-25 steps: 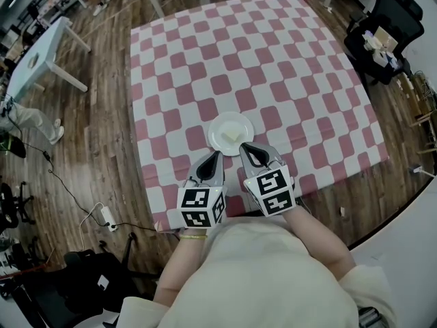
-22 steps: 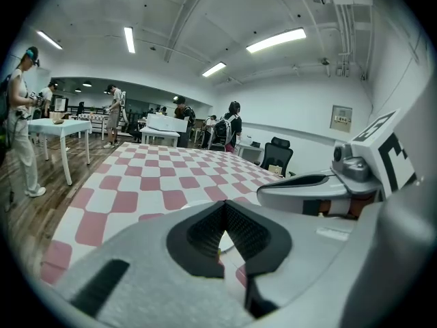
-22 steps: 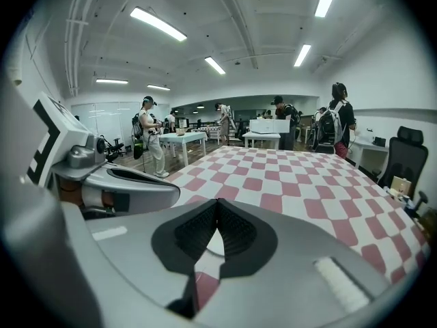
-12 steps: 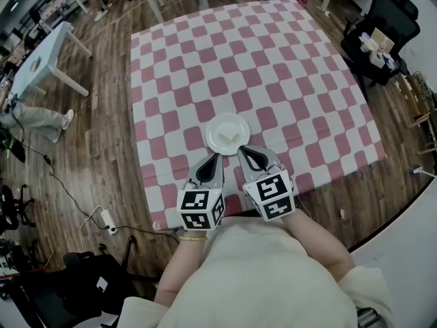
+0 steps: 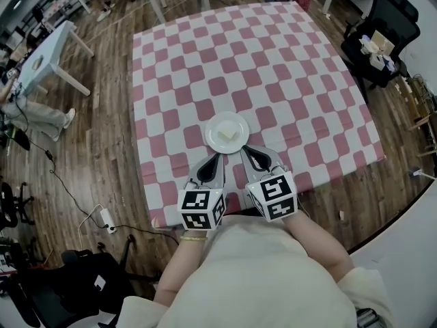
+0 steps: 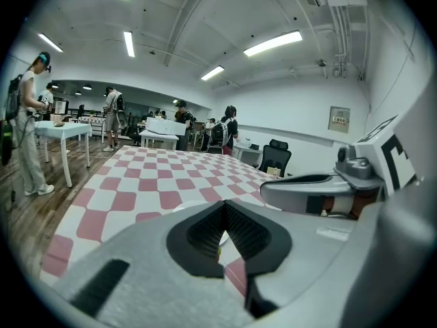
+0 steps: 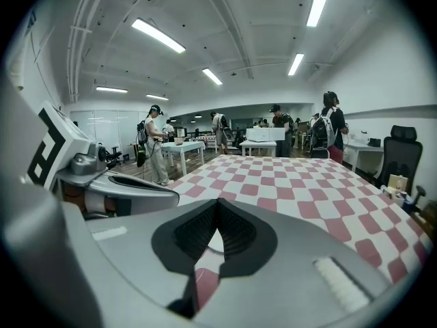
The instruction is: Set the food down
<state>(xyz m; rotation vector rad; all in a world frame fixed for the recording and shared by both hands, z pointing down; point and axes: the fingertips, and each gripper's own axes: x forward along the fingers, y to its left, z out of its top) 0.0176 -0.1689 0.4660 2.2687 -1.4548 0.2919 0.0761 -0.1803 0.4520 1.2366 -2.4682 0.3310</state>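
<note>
Both tools are shut and hold nothing. The left tool (image 5: 216,158) has its jaws pressed together at the tips, and so does the right tool (image 5: 245,149). In each gripper view only a sliver of white shows through the hollow behind the closed tips.

The food (image 5: 231,134), a small pale piece, lies on a round white plate (image 5: 217,124). The plate rests on the desk (image 5: 273,60), which is covered in a red and white checked cloth, and it sits in the lower middle of the head view.

The plate lies straight up-frame from the two tips, between the lines the tools point along. The left tool aims at it from the lower left and the right one from the lower right. Both tips stop just beside the near rim and neither touches the food. The piece sits slightly right of the plate's middle, so the right tool is the nearer. It is too small here to tell which way its long side runs.

Since the food is already down and both tools are empty, the placing looks done, and drawing back is probably all that remains.

Against the earlier frames, the plate and food keep the same spot on the checks. The left tool has not shifted, and the right tool seems to have edged a little, though the camera drifted too, so that is uncertain
</note>
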